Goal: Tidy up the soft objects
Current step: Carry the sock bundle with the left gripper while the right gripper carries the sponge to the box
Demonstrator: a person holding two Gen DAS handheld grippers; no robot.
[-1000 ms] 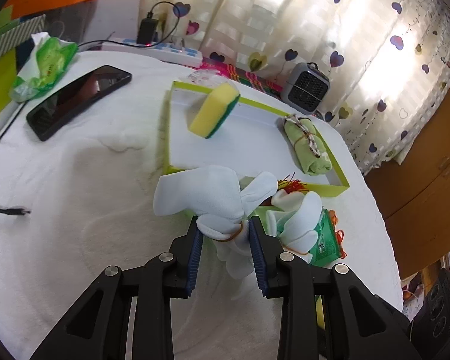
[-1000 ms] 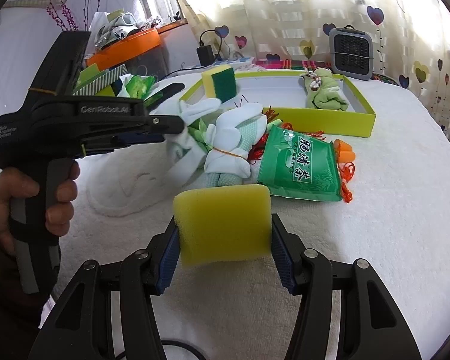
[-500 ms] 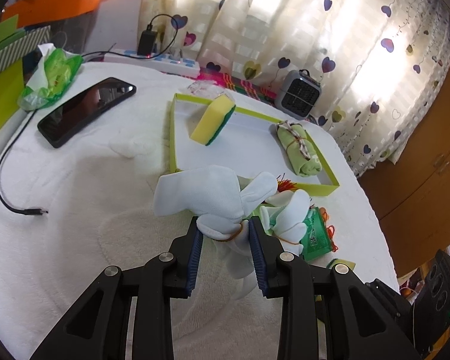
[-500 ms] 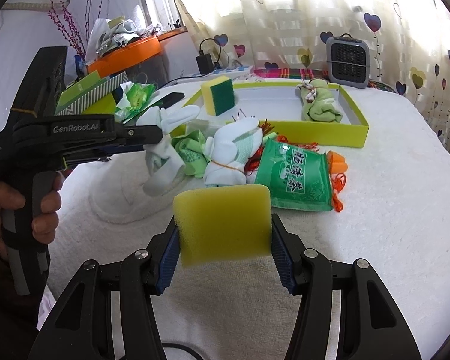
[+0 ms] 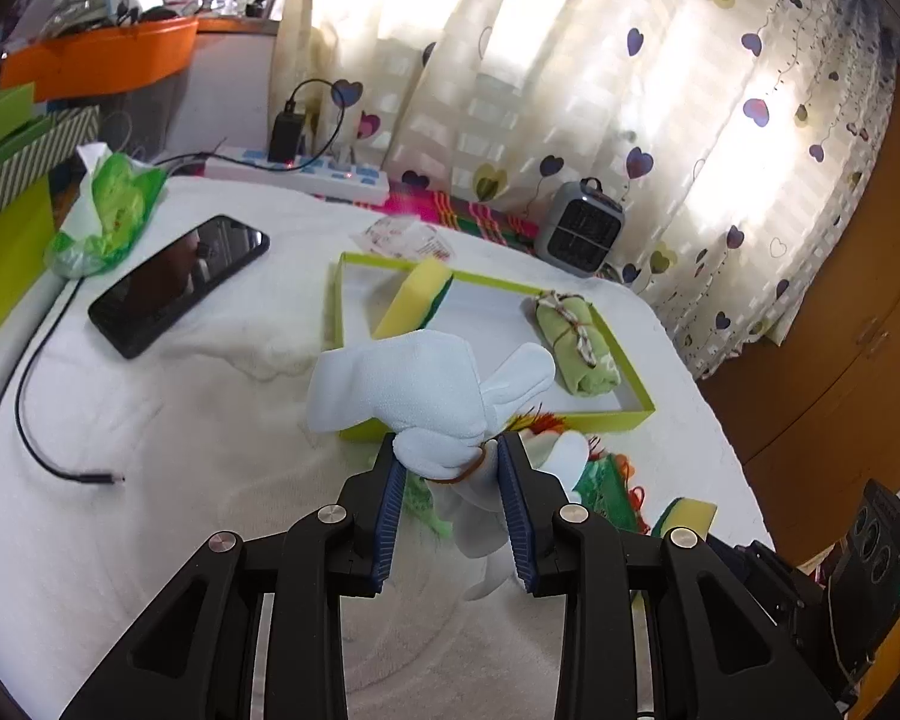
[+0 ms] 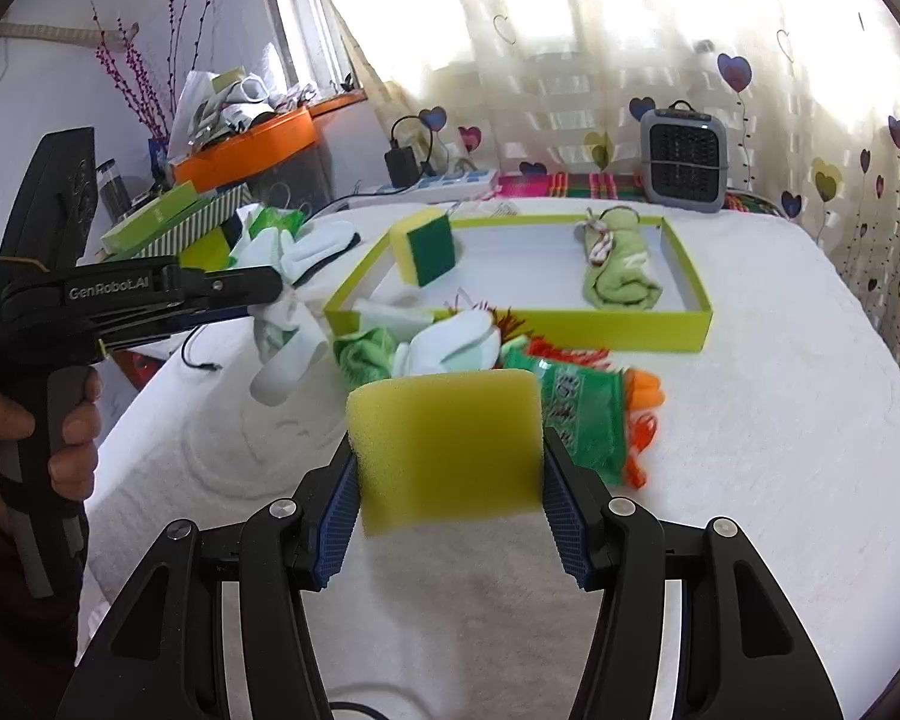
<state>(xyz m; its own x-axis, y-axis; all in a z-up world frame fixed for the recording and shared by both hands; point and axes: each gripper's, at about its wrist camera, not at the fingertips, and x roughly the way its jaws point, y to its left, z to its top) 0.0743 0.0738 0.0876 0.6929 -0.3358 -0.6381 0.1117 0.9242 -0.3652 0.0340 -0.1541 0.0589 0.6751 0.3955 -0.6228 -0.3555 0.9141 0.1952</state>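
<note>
My left gripper (image 5: 448, 468) is shut on a bundle of white gloves (image 5: 408, 384) tied with a rubber band, held above the white cloth. My right gripper (image 6: 447, 462) is shut on a yellow sponge (image 6: 447, 450), also lifted. The lime-green tray (image 5: 570, 420) (image 6: 510, 324) lies ahead and holds a yellow-green sponge (image 5: 417, 300) (image 6: 426, 246) and a rolled green cloth (image 5: 576, 348) (image 6: 621, 276). In front of the tray lie another white glove bundle (image 6: 450, 342), a green packet (image 6: 582, 414) and an orange item (image 6: 645, 390).
A black phone (image 5: 174, 282) and a cable (image 5: 36, 408) lie left on the cloth, with a green tissue pack (image 5: 114, 204) beyond. A small grey heater (image 6: 684, 159) and a power strip (image 5: 306, 171) stand at the back. A hand (image 6: 24, 438) grips the left tool.
Both grippers have risen with their loads, so the tray and the pile on the cloth look smaller and farther below. The grips are unchanged.
</note>
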